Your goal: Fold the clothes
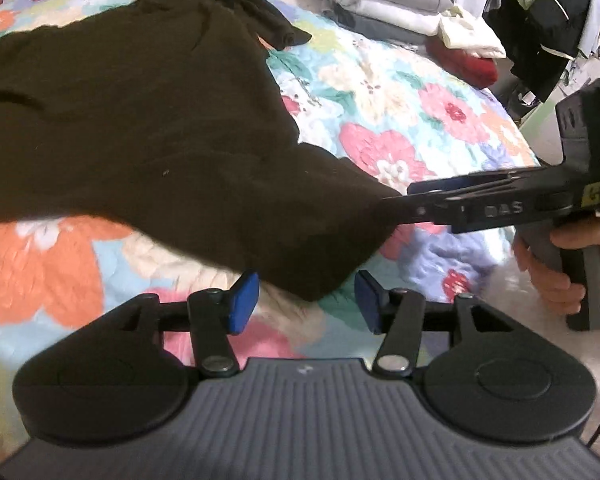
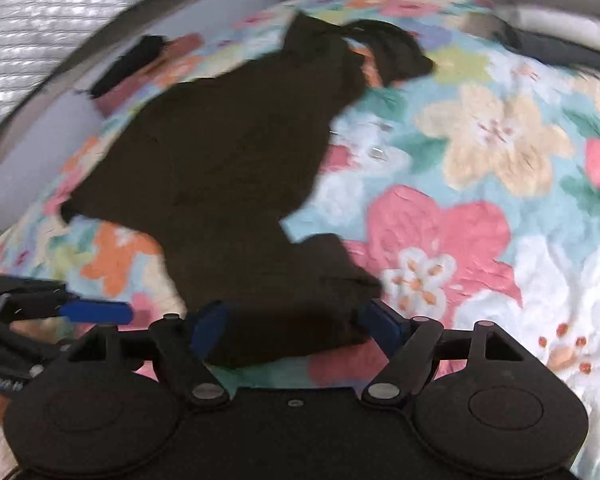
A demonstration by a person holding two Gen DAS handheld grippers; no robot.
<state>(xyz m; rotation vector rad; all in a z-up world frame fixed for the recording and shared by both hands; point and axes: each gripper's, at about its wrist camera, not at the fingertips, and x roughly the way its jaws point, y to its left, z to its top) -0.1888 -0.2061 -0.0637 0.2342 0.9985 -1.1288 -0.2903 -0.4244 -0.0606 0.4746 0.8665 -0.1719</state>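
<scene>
- The dark garment (image 1: 132, 120) lies spread over the flowered bedspread (image 1: 400, 92), filling the left and middle of the left wrist view; its far end, with a twisted strip of cloth, reaches the upper middle of the frame.
- It looks dark brown to black, plain, matt and creased, with one corner (image 1: 320, 256) reaching down toward the lower middle of that view.
- I judge it light, limp and not slippery. It will sag and drag when lifted, so it is best taken at corners or along a hem, two points at once.
- The left gripper (image 1: 306, 300) sits at the lower middle with its blue pads spread; the corner hangs just above the gap, and neither pad presses on it.
- At the right of that view, the right gripper (image 1: 416, 200) comes in from the side, held by a hand (image 1: 556, 276), its tips at the cloth's right edge.
- In the right wrist view, the cloth's near edge (image 2: 292, 336) lies between that gripper's wide-spread pads at the lower middle. They seem not to clamp it, though blur makes this unsure.
- Folded clothes (image 1: 384, 0) are stacked at the upper right of the left wrist view.
</scene>
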